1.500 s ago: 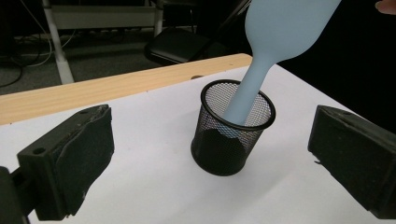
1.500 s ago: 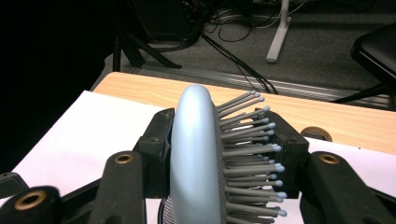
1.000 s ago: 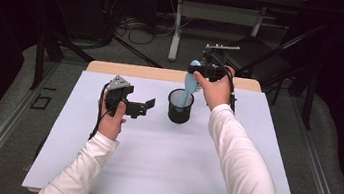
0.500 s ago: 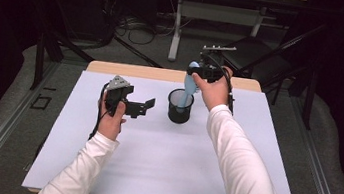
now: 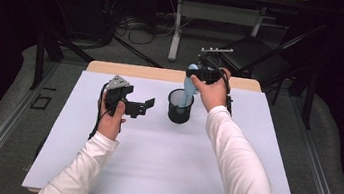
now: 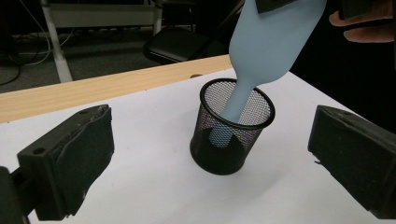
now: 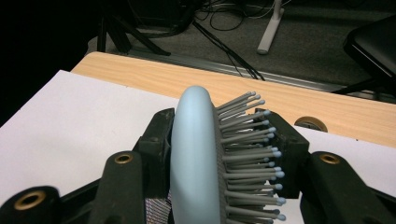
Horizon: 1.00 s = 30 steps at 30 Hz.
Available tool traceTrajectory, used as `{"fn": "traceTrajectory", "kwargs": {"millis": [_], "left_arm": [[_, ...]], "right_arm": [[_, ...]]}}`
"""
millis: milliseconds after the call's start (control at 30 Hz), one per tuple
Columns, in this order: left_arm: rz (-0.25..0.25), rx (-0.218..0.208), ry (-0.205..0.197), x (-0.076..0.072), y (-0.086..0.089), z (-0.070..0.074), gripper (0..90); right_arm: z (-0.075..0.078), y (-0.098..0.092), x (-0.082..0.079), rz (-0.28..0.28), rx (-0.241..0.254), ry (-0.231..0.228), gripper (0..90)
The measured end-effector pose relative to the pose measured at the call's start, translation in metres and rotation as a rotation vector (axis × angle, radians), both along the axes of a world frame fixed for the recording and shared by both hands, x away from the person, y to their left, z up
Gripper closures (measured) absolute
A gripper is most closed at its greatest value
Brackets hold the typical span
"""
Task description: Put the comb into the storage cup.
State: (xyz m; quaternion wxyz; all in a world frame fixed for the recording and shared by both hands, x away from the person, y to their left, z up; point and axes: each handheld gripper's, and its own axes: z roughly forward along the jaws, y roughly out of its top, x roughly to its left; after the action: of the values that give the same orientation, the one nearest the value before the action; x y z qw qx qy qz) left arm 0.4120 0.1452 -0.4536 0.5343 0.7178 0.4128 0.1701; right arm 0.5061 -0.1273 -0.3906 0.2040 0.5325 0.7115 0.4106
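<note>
Right gripper view alone reveals the hairbrush (image 7: 201, 158) bristles (image 7: 252, 154), seemingly clamped.

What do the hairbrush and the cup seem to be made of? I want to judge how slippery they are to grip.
The hairbrush looks like smooth, matte pale blue plastic with an even, slightly soft sheen; its bristles seem to be thin grey plastic pins with rounded tips. The cup appears to be black wire mesh, probably coated metal: you can see the brush handle through its wall.

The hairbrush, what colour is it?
Pale blue hairbrush, grey bristles; clearest in the right gripper view.
</note>
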Motion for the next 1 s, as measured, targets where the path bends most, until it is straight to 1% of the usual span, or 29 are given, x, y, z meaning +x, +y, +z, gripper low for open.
{"fn": "traceTrajectory", "kwargs": {"millis": [200,300,433,600,800,1000], "left_arm": [[0.003,0.002,0.001,0.0004,0.0004,-0.0001,0.5],[0.003,0.001,0.001,0.0003,0.0004,0.0000,0.5],[0.004,0.000,0.002,0.0002,0.0005,0.0000,0.5],[0.006,-0.008,0.001,0.0001,0.0010,0.0001,0.5],[0.009,-0.014,0.005,0.0003,0.0015,0.0002,0.5],[0.009,-0.017,0.008,0.0016,0.0010,-0.0006,0.5]], "right_arm": [[-0.0019,0.0012,0.0003,0.006,-0.006,0.003,49.8],[-0.0034,0.0015,0.0003,0.006,-0.003,0.007,49.6],[-0.0042,0.0018,-0.0002,0.012,0.001,0.002,49.3],[-0.0041,0.0033,-0.0004,0.032,-0.004,0.005,48.6],[-0.0034,0.0047,-0.0017,0.034,-0.016,0.009,48.3],[-0.0039,0.0030,-0.0012,0.052,-0.006,0.017,47.8]]}}
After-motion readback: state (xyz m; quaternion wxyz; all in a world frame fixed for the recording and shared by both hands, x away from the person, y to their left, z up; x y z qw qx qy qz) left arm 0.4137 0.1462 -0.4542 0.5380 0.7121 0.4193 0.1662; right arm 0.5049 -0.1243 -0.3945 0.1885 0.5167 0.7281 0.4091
